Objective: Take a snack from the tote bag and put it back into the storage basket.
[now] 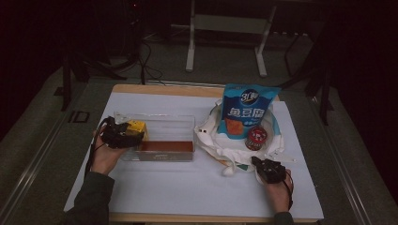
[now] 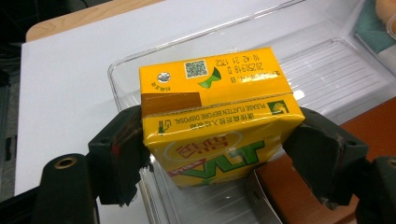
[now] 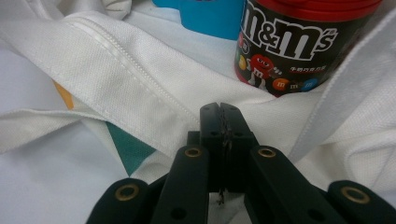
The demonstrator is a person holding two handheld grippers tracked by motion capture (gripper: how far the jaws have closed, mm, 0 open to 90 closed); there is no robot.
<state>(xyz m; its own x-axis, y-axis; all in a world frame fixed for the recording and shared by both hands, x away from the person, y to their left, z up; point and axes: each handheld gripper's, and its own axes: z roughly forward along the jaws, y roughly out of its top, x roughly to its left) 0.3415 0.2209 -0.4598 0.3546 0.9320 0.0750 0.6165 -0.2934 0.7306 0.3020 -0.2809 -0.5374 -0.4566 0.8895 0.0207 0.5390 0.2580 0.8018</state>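
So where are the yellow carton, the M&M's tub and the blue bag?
Yellow carton (image 2: pixel 215 121): left gripper view, its front face.
M&M's tub (image 3: pixel 285 46): right gripper view, its printed side.
Blue bag (image 1: pixel 248 105): high view, middle of its front.

The yellow carton (image 2: pixel 219 126) reads "PLEASE FLATTEN BEFORE DISPOSAL" and "VLT"; the dark can (image 3: pixel 299 44) reads "m&m's"; the blue bag (image 1: pixel 248 111) bears Chinese characters.

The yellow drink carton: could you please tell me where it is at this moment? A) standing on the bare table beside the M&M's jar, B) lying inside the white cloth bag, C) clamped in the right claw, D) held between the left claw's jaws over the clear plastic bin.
D: in the left gripper view the left claw has its jaws pressed against both sides of the yellow drink carton, with the clear plastic bin beneath it.
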